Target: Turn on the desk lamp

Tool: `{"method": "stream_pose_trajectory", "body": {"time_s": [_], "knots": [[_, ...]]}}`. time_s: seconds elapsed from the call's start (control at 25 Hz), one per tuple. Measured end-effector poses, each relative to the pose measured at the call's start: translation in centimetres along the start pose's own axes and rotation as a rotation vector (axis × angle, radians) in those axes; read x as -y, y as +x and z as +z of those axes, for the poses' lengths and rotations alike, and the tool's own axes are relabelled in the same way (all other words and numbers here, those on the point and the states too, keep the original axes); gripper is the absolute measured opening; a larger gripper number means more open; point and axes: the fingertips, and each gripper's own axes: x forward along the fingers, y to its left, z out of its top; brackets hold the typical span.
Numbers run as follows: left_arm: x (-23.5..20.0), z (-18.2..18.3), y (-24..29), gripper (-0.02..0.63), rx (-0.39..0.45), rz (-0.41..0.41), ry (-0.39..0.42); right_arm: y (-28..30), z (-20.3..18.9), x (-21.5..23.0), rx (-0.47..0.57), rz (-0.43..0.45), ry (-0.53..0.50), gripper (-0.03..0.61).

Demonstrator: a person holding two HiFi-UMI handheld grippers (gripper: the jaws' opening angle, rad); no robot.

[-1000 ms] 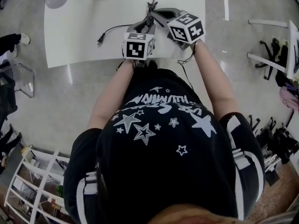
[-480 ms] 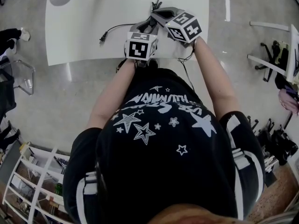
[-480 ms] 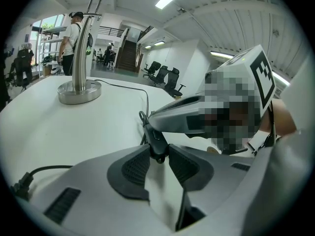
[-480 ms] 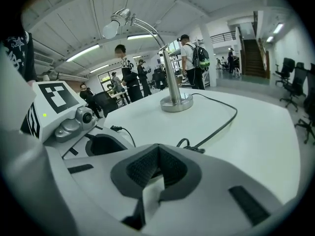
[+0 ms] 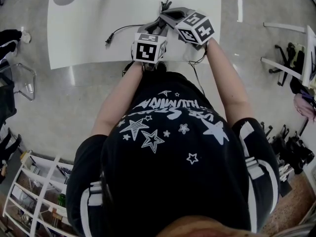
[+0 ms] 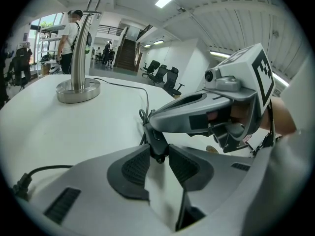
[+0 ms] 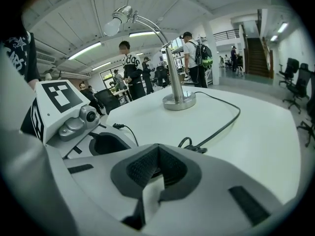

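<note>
- Pinching the inline switch [image 6: 156,141] with our left tool [image 6: 158,152]: pads clamped on both flanks, lower middle of the left gripper view.
- Our right tool [image 7: 158,150] is closed, tips together, nothing between them. It comes in from the right of the left gripper view, tip at the top of the switch. We can't tell if it's touching or just above.
- Desk lamp [image 7: 178,100] stands on the surface [image 5: 84,33] at the top edge of the head view, well apart from both tools. Bulb [image 7: 112,26] looks unlit, upper left of the right gripper view.
- Risk: the closed tip skids off when we press, because the switch body is small and we approach at a slant.
- Risk: our left grip is on the flanks only, so a push could twist the switch or pop it out, dragging the cord [image 7: 224,123].
- Risk: a plug [image 5: 107,41] lies loose on the surface, left of the tools in the head view. If that's the lamp's feed, pressing does nothing.
</note>
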Motion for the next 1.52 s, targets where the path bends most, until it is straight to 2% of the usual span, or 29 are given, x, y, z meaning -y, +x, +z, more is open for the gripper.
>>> {"method": "stream_pose_trajectory", "body": {"time_s": [0.28, 0.64, 1.12, 1.32, 1.52], "knots": [[-0.3, 0.2, -0.1, 0.137, 0.000, -0.006, -0.011, 0.2, 0.4, -0.2, -0.003, -0.036, -0.064, 0.005], [0.0, -0.1, 0.0, 0.135, -0.010, -0.008, -0.002, 0.1, -0.2, 0.1, 0.010, -0.007, -0.008, 0.005], [0.1, -0.3, 0.2, 0.137, -0.011, -0.006, -0.004, 0.1, -0.6, 0.3, 0.003, -0.015, -0.006, 0.005], [0.2, -0.3, 0.2, 0.137, -0.012, 0.003, -0.017, -0.4, -0.8, 0.6, 0.038, 0.008, 0.115, 0.005], [0.3, -0.5, 0.1, 0.138, -0.024, 0.016, 0.004, -1.9, -0.8, 0.8, 0.087, -0.016, 0.143, 0.005]]}}
